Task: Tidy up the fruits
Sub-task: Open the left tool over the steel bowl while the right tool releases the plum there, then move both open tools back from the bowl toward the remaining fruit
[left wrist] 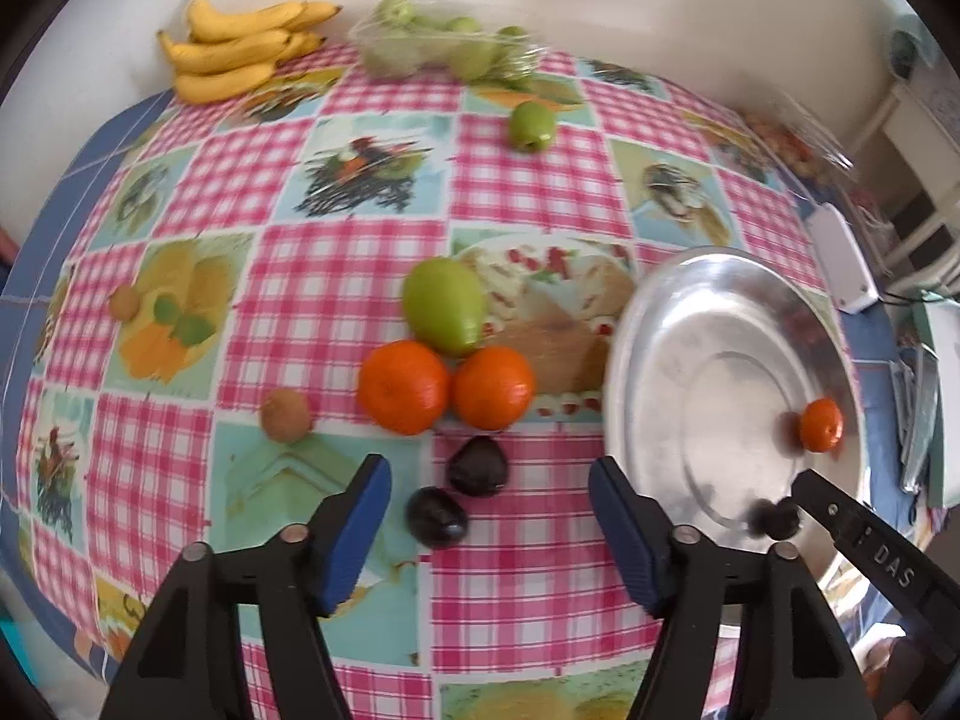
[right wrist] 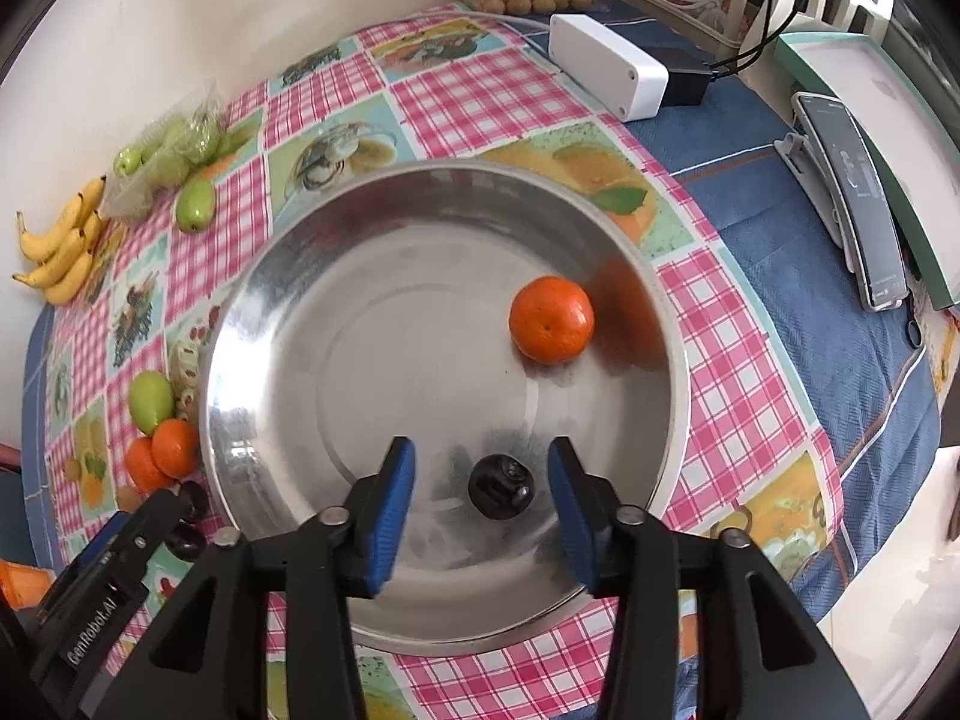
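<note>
Steel plate (right wrist: 300, 312): 1 orange (right wrist: 551, 319) near far right rim, 1 dark plum (right wrist: 501, 486) near front rim.

On tablecloth (left wrist: 528, 192), left of plate: 2 oranges (left wrist: 403, 386) touching each other; 1 large green fruit (left wrist: 443, 306) just behind, touching them; 2 dark plums (left wrist: 478, 466) in front; 2 small brown fruits (left wrist: 285, 414); 1 smaller green fruit (left wrist: 531, 125) farther back.

Back edge: 1 banana bunch (left wrist: 240, 51); 1 clear bag of green fruit (left wrist: 444, 45).

My left gripper (left wrist: 489, 531): fingers apart, empty, above the two plums.

My right gripper (right wrist: 483, 513): fingers apart, plate plum between them, not clamped.
</note>
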Demonstrator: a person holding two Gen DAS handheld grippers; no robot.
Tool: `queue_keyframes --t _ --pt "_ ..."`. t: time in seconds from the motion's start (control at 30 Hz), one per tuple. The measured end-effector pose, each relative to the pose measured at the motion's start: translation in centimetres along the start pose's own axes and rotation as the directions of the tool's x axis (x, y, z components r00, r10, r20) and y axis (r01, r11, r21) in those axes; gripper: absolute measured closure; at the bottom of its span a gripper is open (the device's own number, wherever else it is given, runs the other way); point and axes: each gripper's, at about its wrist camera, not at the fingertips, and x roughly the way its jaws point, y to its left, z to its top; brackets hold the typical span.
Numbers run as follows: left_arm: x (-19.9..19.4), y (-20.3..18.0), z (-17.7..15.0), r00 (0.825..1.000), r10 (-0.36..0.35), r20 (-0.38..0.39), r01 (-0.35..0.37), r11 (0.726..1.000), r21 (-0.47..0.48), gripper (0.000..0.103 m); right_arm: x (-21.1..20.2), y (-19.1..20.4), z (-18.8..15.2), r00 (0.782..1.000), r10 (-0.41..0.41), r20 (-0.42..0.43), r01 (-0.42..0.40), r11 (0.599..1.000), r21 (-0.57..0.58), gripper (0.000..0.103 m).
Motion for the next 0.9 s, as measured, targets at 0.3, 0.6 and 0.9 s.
queue_keyframes --t 0.3,0.6,0.9 --pt "0.3 1.7 0.2 1.0 0.031 -0.002 -0.031 0.998 -0.056 0.006 0.8 0.4 0.0 0.999 -0.036 -0.016 0.036 0.999 -0.029 0.037" --pt "0.5 2.9 0.3 0.998 0.068 0.01 -0.067 0.995 -0.08 0.0 0.9 0.8 0.1 1.0 -0.03 -0.006 0.03 0.998 -0.05 0.012" --pt "0.6 3.1 0.2 0.997 0.077 0.007 -0.076 0.993 -0.088 0.0 0.6 1.0 0.2 0.999 -0.025 0.028 0.027 0.997 -0.073 0.0"
